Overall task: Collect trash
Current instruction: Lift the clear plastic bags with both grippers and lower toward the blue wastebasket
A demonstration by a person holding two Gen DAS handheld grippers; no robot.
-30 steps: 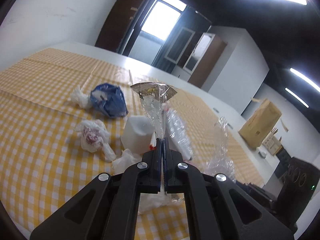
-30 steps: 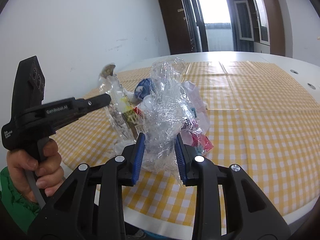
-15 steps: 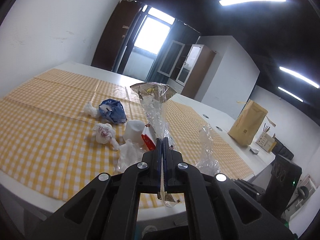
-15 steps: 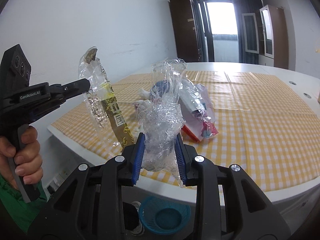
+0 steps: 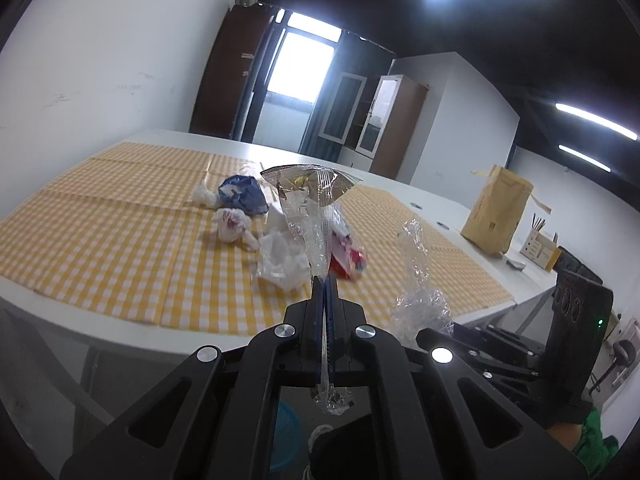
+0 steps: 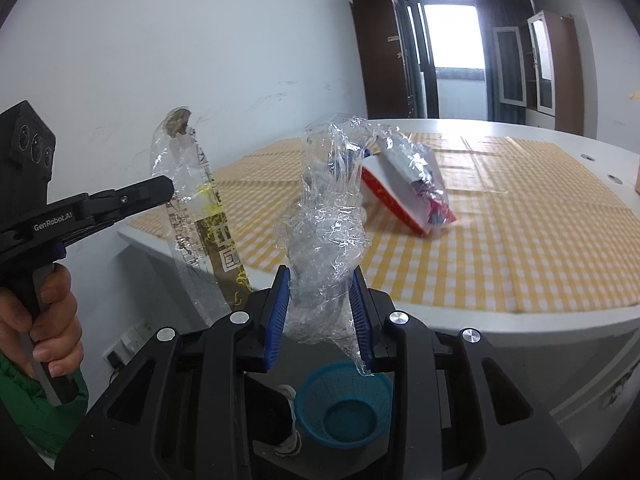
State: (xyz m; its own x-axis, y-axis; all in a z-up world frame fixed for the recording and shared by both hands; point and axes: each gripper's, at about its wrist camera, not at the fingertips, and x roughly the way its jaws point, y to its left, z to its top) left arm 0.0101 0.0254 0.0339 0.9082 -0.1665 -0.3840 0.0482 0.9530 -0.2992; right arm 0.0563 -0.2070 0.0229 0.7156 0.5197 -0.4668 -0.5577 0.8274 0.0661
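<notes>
Both grippers carry plastic trash off the table edge, above the bin.

The left gripper (image 5: 325,280) pinches a clear snack wrapper (image 5: 310,208); the right gripper (image 6: 320,296) clamps crumpled cellophane (image 6: 328,240) in half-spread jaws. Light film could cling to the pads or drift past the blue basket (image 6: 344,400), which only the right view shows clearly. The left view alone shows the tissues (image 5: 232,222) and blue bag (image 5: 242,196) on the checked tablecloth (image 5: 100,240).
</notes>
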